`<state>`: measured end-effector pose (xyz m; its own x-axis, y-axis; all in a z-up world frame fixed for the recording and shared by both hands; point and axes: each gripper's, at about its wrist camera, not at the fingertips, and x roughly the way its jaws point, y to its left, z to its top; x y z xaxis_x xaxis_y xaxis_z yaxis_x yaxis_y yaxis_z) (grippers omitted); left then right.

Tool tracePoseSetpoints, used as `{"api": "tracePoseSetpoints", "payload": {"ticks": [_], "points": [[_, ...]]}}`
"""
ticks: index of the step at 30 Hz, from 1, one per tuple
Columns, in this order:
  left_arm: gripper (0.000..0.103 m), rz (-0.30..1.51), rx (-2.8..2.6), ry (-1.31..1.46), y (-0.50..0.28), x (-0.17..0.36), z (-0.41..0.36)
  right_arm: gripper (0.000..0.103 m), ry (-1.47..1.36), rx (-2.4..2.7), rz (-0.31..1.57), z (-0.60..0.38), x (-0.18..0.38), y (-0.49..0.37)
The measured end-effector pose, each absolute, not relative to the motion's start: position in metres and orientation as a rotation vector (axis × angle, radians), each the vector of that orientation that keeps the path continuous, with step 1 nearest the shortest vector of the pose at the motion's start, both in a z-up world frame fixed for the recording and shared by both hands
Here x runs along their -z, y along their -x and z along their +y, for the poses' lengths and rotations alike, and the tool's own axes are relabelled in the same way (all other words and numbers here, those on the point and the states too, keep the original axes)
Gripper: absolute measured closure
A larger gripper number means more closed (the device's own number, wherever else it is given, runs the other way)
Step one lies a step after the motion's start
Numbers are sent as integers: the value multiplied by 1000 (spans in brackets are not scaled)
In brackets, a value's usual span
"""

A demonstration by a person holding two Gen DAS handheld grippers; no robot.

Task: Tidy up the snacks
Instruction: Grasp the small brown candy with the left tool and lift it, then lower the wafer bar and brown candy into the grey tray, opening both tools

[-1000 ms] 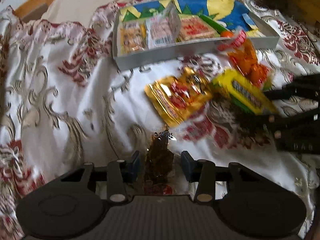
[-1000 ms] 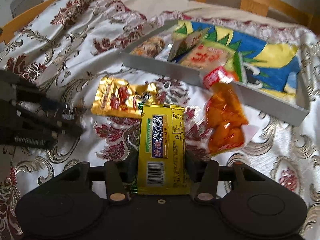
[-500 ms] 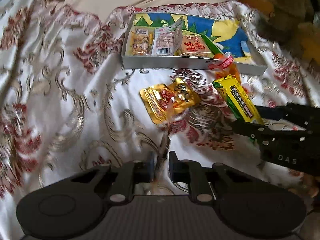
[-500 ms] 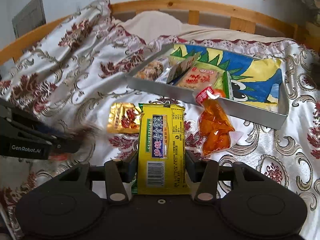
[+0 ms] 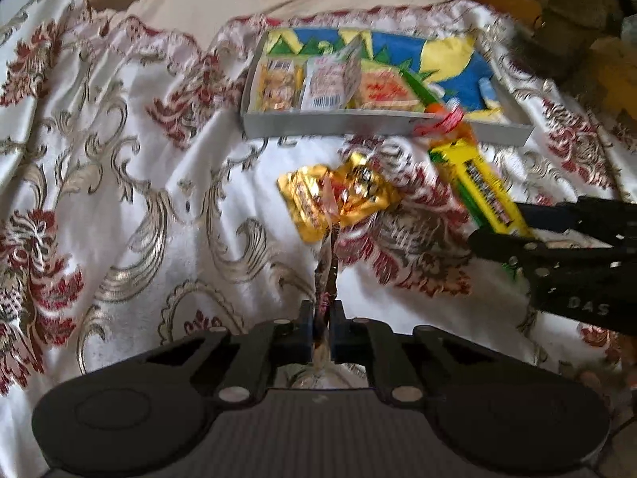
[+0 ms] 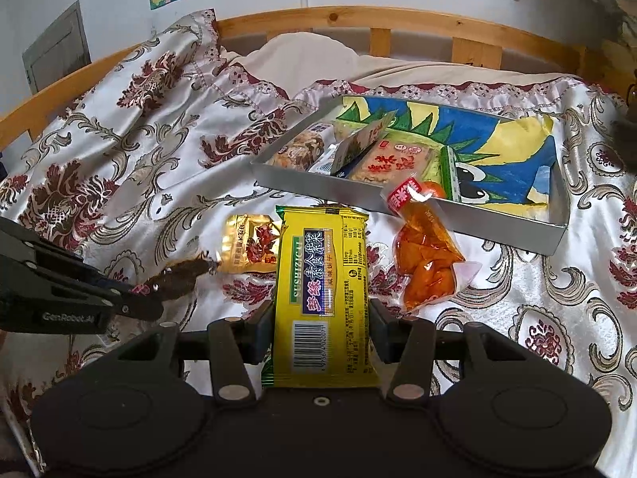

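Note:
My left gripper (image 5: 322,314) is shut on a thin dark brown snack packet (image 5: 325,275), seen edge-on and held off the bedspread. In the right wrist view that gripper (image 6: 139,304) comes in from the left with the dark packet (image 6: 181,275) sticking out of it. My right gripper (image 6: 320,318) is shut on a yellow snack packet (image 6: 322,290), gripped across its width. It also shows at the right of the left wrist view (image 5: 513,235) holding the yellow packet (image 5: 477,183). A gold packet (image 6: 249,243) and an orange packet (image 6: 426,263) lie on the bedspread in front of the grey tray (image 6: 318,187).
The tray (image 5: 358,127) has a colourful drawing as its floor and several snack packets in its left end. It rests on a patterned satin bedspread (image 5: 119,199) that is full of folds. A pillow (image 6: 310,55) and a wooden bed rail (image 6: 398,20) lie beyond it.
The left jaws have closed on the dark packet and lifted it off the bedspread. Both grippers rose and drew back from the tray. The right one kept its yellow packet.

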<state>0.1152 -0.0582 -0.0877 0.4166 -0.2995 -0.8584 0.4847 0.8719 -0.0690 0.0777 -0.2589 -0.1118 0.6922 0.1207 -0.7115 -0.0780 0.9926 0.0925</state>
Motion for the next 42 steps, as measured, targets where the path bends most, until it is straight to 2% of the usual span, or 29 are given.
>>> {"api": "tracePoseSetpoints", "payload": {"ticks": [14, 24, 34, 42], "points": [[96, 775, 528, -53, -121, 47, -67, 52, -108, -66, 638, -273, 90, -77], [96, 595, 595, -53, -165, 13, -129, 52, -126, -1, 454, -323, 68, -106], [96, 577, 636, -2, -223, 16, -203, 52, -148, 112, 388, -388, 72, -153], [96, 673, 616, -22, -264, 49, -244, 52, -243, 201, 451, -436, 101, -183]]}}
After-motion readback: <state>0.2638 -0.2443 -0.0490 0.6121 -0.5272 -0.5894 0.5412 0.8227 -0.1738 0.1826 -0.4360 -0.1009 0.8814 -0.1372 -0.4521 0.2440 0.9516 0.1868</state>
